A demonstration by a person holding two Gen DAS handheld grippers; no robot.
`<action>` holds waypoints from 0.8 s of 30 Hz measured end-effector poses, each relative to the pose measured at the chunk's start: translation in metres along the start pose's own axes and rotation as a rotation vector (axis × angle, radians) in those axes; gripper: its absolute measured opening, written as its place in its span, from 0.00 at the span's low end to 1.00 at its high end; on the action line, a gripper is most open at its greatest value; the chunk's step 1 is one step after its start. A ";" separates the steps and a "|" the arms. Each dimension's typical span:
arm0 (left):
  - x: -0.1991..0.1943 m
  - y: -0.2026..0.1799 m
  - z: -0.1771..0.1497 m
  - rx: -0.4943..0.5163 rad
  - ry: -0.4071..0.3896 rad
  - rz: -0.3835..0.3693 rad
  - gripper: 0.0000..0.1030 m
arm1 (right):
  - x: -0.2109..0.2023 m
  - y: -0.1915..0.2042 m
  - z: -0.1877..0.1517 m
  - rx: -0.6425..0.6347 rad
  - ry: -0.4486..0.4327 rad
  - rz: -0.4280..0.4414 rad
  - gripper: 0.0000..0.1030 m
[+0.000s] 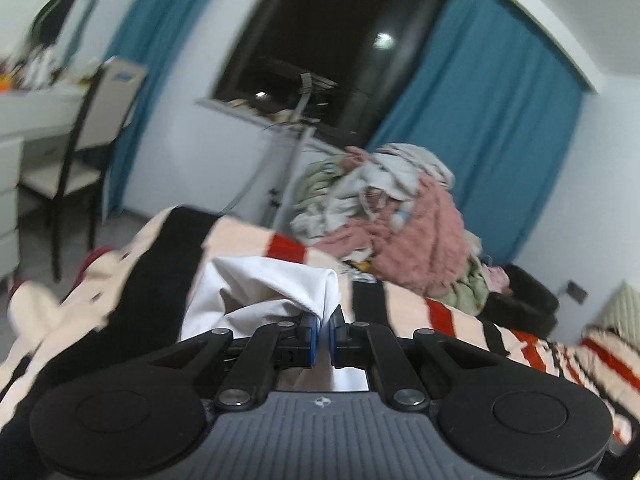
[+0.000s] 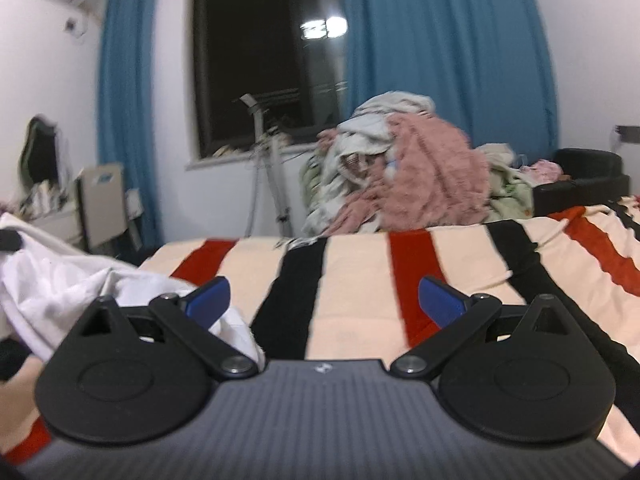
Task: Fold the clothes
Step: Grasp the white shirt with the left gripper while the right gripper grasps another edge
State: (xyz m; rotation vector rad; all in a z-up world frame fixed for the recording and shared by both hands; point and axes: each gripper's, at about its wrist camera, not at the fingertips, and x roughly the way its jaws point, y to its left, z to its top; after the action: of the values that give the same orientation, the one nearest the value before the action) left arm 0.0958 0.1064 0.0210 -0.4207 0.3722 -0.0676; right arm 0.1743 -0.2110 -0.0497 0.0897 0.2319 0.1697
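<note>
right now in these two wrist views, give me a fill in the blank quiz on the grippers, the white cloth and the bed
1. The left hand-held gripper is shut on a ____ garment.
2. The right hand-held gripper has its jaws ____, with nothing between them.
3. The striped blanket has cream, black and ____ stripes.
4. The window behind the clothes pile is flanked by ____ curtains.

Missing words: white; open; red; blue

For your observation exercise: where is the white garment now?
The white garment is pinched in the left gripper above the striped blanket, left of the open right gripper.
</note>
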 end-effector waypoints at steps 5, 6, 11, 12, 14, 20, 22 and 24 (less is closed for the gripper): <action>0.004 0.035 -0.012 0.019 -0.005 0.069 0.06 | -0.007 0.033 -0.010 -0.075 0.082 0.167 0.92; 0.009 0.039 -0.012 0.019 0.000 0.081 0.06 | -0.005 0.041 -0.013 -0.095 0.102 0.210 0.92; 0.028 0.050 -0.011 -0.010 -0.010 0.098 0.07 | 0.013 0.088 -0.032 -0.277 0.138 0.320 0.66; 0.032 0.052 -0.011 -0.009 -0.011 0.102 0.07 | 0.019 0.094 -0.036 -0.305 0.148 0.311 0.61; 0.043 0.048 -0.012 0.013 -0.009 0.115 0.08 | 0.028 0.094 -0.033 -0.271 0.157 0.302 0.25; 0.056 0.046 -0.015 0.039 0.021 0.124 0.07 | 0.027 0.029 0.008 0.060 0.002 0.198 0.08; 0.061 0.043 -0.018 0.059 0.046 0.091 0.11 | 0.026 0.001 0.019 0.194 -0.031 0.161 0.08; 0.065 0.037 -0.022 0.090 0.063 0.061 0.16 | 0.027 -0.020 0.023 0.268 -0.039 0.137 0.08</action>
State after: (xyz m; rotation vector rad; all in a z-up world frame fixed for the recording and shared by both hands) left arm 0.1475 0.1224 -0.0352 -0.3181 0.4424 -0.0386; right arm 0.2091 -0.2276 -0.0352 0.3754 0.2088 0.2724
